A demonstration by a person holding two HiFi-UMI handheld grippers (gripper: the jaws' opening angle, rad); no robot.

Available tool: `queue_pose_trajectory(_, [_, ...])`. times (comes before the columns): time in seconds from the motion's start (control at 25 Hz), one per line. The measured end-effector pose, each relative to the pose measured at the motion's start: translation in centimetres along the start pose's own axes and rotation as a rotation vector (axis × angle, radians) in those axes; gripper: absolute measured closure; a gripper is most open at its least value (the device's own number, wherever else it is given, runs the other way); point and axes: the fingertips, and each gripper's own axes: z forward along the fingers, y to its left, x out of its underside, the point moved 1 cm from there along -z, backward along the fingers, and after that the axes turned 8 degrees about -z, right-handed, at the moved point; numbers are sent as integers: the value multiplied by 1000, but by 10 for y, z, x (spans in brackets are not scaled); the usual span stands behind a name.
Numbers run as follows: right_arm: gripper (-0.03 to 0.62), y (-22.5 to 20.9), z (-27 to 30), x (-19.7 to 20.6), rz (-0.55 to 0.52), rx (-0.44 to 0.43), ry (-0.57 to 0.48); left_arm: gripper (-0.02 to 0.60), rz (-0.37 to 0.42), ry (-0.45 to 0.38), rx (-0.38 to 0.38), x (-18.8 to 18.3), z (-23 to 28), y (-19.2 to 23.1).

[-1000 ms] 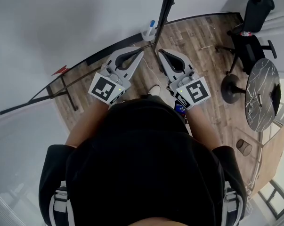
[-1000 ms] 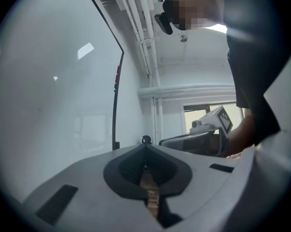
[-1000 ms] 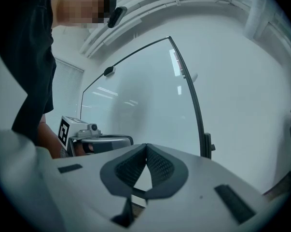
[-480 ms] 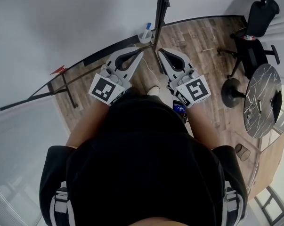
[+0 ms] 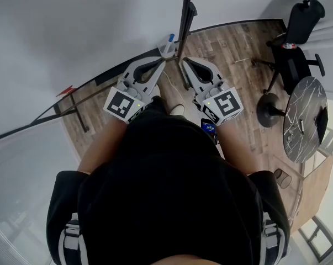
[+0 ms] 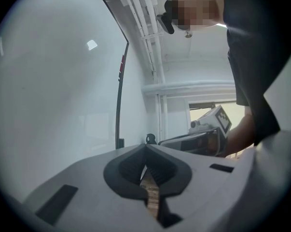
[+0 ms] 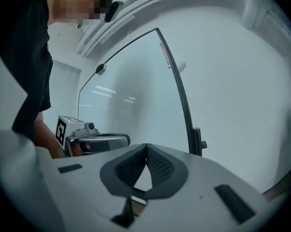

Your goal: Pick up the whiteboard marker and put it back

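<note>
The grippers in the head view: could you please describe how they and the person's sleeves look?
The left gripper and right gripper match: light grey plastic bodies, tapering jaws lined with black ribbed pads, and a white cube with black square markers at each back end, beside a small green light. The person wears black short sleeves.

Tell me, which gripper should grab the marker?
Left, probably. The left gripper points at the marker in its cup; the right gripper faces the black post. Both are shut.
</note>
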Motion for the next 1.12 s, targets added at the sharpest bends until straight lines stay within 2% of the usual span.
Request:
queue_pose_trajectory(0.56, [594,-27,58,45,20,46,148,578,16,3,-11,24,14,53])
queue_pose_trajectory(0.96, [585,-52,92,97,159,119,258,578,-21,8,0,38,20,69])
queue_pose_trajectory(1.12, [574,-56,102,112,185,129,298,578,-24,22,7,42,22,73])
